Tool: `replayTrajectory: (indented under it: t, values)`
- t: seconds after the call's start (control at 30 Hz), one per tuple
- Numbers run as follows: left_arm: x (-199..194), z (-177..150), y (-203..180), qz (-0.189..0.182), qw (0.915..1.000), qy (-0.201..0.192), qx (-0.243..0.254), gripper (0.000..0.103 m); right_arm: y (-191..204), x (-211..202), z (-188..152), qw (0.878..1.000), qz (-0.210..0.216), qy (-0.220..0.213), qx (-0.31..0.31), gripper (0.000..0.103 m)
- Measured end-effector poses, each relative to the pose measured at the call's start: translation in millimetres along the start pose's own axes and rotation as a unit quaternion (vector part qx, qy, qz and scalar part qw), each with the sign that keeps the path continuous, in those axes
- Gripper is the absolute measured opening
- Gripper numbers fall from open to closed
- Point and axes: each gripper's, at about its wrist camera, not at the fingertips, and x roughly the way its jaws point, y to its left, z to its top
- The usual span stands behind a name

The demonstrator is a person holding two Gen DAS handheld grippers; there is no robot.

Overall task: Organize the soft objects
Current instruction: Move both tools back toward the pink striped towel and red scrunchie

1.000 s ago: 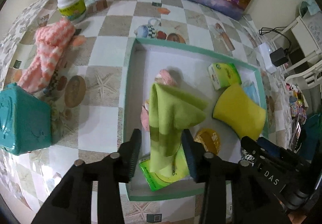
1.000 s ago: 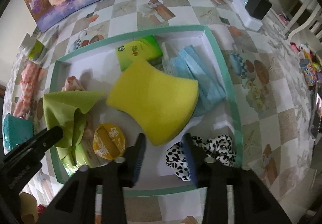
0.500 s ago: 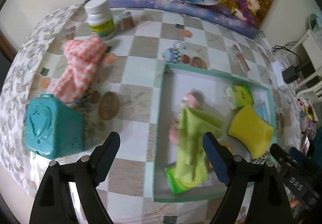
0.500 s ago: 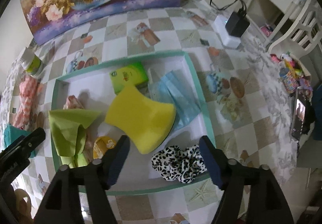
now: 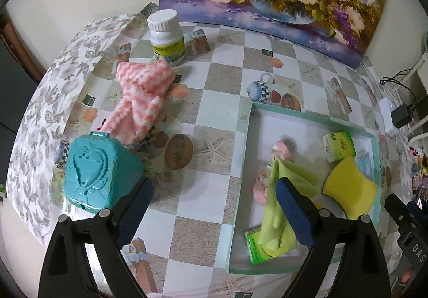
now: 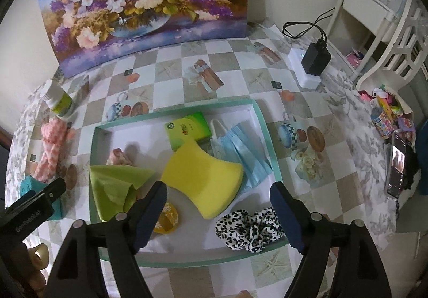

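Note:
A teal-rimmed tray (image 5: 248,142) (image 6: 270,142) holds a green cloth (image 5: 272,207) (image 6: 112,185), a yellow sponge (image 5: 347,191) (image 6: 203,177), blue face masks (image 6: 243,148) and a leopard-print scrunchie (image 6: 248,228). A pink-and-white knitted cloth (image 5: 141,100) (image 6: 52,148) lies on the table left of the tray. My left gripper (image 5: 212,185) hangs above the tray's left rim, its jaws opening with nothing between them. My right gripper (image 6: 218,187) hovers over the tray's front half, its jaws also opening and empty.
A teal plastic box (image 5: 96,174) and a white pill bottle (image 5: 167,35) stand near the knitted cloth. Green tissue packs (image 5: 338,146) (image 5: 256,247) lie in the tray. A flower painting (image 6: 144,3) leans at the back. A charger (image 6: 315,59) and a phone (image 6: 397,169) lie to the right.
Both grippers have risen from the tray and their jaws have spread wide. The green cloth that was between the left jaws now lies loose in the tray. The left view has swung leftward.

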Motion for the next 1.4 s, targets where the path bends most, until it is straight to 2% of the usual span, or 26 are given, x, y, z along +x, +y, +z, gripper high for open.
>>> replayTrajectory:
  t: [0.23, 0.43, 0.63, 0.93, 1.17, 1.4]
  values:
    - [-3, 0, 3, 0.004, 1.0, 0.007, 0.005, 0.093, 15, -6, -1, 1.0, 0.006, -0.006, -0.01, 0.082]
    - [-13, 6, 23, 0.007, 0.9999, 0.004, -0.012, 0.093, 29, -4, -2, 0.999, 0.027, -0.001, -0.02, 0.082]
    - [-23, 15, 74, 0.038, 0.997, -0.01, -0.067, 0.093, 50, -3, -6, 0.999, 0.022, 0.001, -0.045, 0.082]
    - [-30, 17, 163, 0.078, 0.9817, -0.015, -0.173, 0.093, 83, -3, -10, 0.997, 0.027, 0.001, -0.079, 0.082]
    - [-26, 13, 192, 0.075, 0.975, -0.006, -0.209, 0.093, 114, -4, -12, 0.994, 0.039, 0.002, -0.099, 0.082]
    - [-20, 17, 192, 0.059, 0.9778, 0.002, -0.201, 0.093, 139, 1, -15, 0.993, 0.048, 0.005, -0.111, 0.082]
